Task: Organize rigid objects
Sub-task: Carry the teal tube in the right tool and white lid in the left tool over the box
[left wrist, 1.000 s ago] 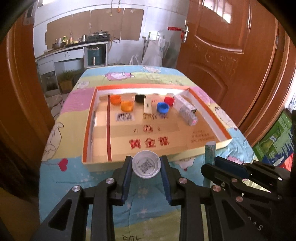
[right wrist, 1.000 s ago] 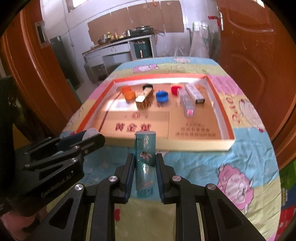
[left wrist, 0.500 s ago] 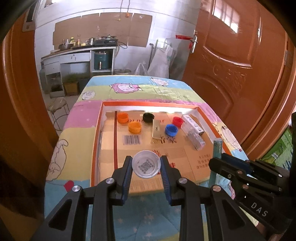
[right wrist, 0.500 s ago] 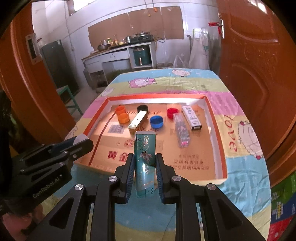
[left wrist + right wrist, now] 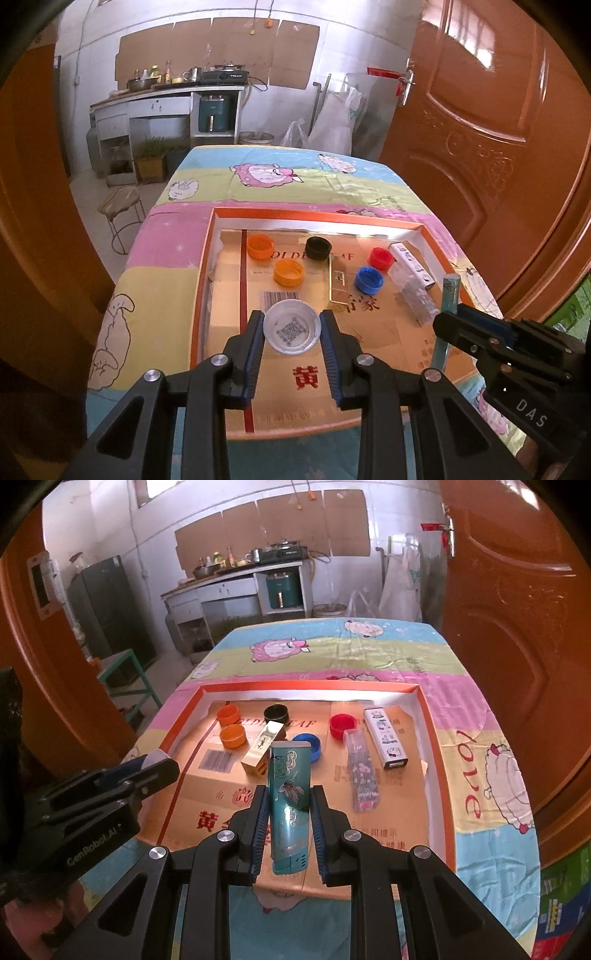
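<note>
My left gripper [image 5: 291, 325] is shut on a white bottle cap [image 5: 291, 326] with a printed code inside, held above the near part of the orange-rimmed cardboard tray [image 5: 207, 266]. My right gripper [image 5: 288, 801] is shut on a slim teal box [image 5: 289, 801] with a bird print, standing upright over the tray's [image 5: 432, 746] near edge. In the tray lie two orange caps [image 5: 260, 246], a black cap [image 5: 318, 247], a red cap [image 5: 381, 257], a blue cap [image 5: 368, 279], a gold box [image 5: 263, 747], a clear floral box [image 5: 360, 768] and a white printed box [image 5: 384, 736].
The tray rests on a table under a pastel cartoon cloth [image 5: 258, 173]. Wooden doors stand close on the right [image 5: 498, 129] and the left. A stool [image 5: 122, 206] and a kitchen counter [image 5: 166, 99] are beyond the table's far end.
Both grippers have moved forward over the tray with their loads; the tray and the caps now look nearer and sit lower in both views. Neither grip changed.
</note>
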Demonstrator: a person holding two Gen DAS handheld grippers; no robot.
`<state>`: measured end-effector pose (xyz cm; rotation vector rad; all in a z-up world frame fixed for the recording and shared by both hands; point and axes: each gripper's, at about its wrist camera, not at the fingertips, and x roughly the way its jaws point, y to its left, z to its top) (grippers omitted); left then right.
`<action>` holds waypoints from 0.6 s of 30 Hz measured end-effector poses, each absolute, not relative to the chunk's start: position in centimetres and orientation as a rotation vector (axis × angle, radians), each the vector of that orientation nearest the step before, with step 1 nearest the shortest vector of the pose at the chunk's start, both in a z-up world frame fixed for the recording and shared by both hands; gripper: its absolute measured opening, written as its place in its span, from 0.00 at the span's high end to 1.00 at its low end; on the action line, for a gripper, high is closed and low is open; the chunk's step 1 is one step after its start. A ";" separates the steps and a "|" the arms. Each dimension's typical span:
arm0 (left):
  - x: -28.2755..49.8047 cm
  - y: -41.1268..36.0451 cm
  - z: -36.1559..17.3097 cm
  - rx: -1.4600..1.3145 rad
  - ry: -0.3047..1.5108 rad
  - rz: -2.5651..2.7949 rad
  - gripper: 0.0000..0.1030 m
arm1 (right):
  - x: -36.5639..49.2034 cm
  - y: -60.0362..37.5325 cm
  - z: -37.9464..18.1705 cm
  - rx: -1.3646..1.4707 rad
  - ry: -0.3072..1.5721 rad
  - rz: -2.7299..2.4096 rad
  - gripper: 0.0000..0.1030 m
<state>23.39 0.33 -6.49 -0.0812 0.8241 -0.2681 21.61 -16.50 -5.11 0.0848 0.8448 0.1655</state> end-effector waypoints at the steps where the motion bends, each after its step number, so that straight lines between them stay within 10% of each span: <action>1: 23.7 0.4 -6.6 -0.083 0.826 -0.265 0.70 | 21.9 -16.5 -5.4 0.086 0.849 0.166 0.78; 18: 27.2 0.8 -9.0 -0.103 0.871 -0.226 0.70 | 25.2 -15.8 -8.5 0.079 0.919 0.200 0.78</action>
